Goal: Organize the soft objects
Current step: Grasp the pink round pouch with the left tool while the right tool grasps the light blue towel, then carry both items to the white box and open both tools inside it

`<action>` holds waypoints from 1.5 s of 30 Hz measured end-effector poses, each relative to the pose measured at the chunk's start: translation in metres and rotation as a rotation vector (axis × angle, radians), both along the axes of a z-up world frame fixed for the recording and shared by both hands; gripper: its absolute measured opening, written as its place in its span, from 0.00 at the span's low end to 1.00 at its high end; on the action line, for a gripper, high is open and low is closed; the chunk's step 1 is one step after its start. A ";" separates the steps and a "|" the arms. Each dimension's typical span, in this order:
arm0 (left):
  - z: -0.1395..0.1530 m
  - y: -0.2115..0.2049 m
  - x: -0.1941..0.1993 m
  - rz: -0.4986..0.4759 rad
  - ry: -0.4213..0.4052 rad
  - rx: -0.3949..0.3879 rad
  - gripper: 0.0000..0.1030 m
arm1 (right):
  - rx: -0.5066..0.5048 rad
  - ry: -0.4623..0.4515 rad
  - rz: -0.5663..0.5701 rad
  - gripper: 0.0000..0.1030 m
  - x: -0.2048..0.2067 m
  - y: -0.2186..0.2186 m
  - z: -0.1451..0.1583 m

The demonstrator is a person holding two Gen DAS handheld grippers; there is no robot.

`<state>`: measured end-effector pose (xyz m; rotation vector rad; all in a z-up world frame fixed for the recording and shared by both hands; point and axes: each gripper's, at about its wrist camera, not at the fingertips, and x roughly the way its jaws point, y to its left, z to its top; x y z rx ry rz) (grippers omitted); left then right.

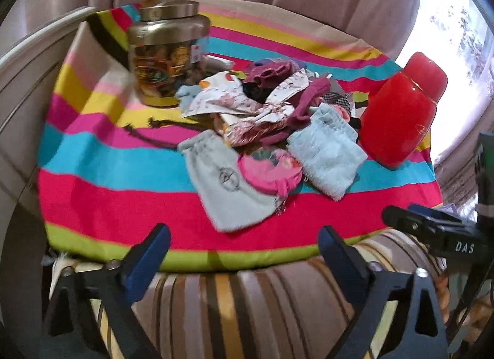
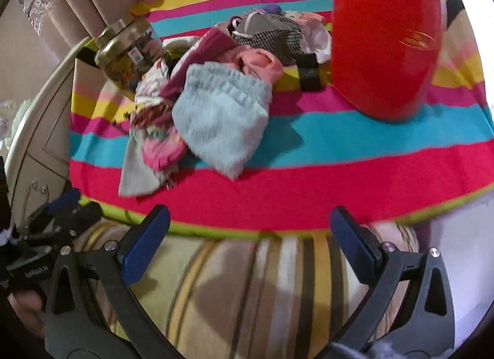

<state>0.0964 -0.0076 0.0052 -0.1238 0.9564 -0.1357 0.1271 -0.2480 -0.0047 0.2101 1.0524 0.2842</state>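
Legibly, only the white letters "DAS" are made out, printed on the black body of the right gripper point(image 1: 432, 229) where it enters the left wrist view from the right edge. A round dark emblem is stamped on the grey drawstring pouch point(image 1: 228, 183), but its wording cannot be read. The printed label on the gold-lidded jar point(image 1: 166, 59) is too blurred to be deciphered, and a gold mark on the red container point(image 1: 401, 109) is equally unreadable.

The left gripper point(image 1: 244, 244) is held low at the near edge of the striped cloth point(image 1: 123, 204), its blue-padded fingers point(image 1: 151, 254) spread wide apart with nothing between them. The right gripper point(image 2: 250, 226) is posed likewise at the cloth's near edge, fingers point(image 2: 148, 235) parted and empty. Both are kept short of the soft objects and touch none of them.

The pile of soft objects point(image 1: 265, 102) is heaped on the middle of the cloth, between the jar and the red container. The grey pouch and a fluffy pale blue pouch point(image 2: 222, 124) lie at its near side, with a pink item point(image 1: 271, 170) between them, resting on the grey pouch. A houndstooth-patterned piece point(image 2: 278, 38) is seen at the far side, near the red container.
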 end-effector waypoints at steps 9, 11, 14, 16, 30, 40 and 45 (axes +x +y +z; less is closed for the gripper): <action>-0.015 -0.028 0.053 -0.158 0.035 0.076 0.89 | 0.091 -0.012 0.028 1.00 0.051 0.013 -0.008; -0.020 -0.034 0.062 -0.174 0.043 0.112 0.89 | 0.092 -0.014 0.023 1.00 0.059 0.016 -0.011; -0.027 -0.039 0.071 -0.183 0.051 0.146 0.89 | 0.089 -0.006 0.022 1.00 0.073 0.021 -0.017; -0.031 -0.043 0.078 -0.194 0.056 0.163 0.89 | 0.086 0.001 0.024 1.00 0.081 0.022 -0.022; -0.043 -0.047 0.092 -0.197 0.063 0.150 0.72 | 0.139 0.034 0.060 0.34 0.091 0.024 -0.037; -0.018 -0.037 0.058 -0.193 0.026 0.076 0.71 | 0.170 -0.003 0.074 0.16 0.059 0.003 -0.017; -0.006 -0.036 0.043 -0.182 0.013 0.045 0.71 | 0.188 -0.031 0.064 0.14 0.040 -0.012 -0.007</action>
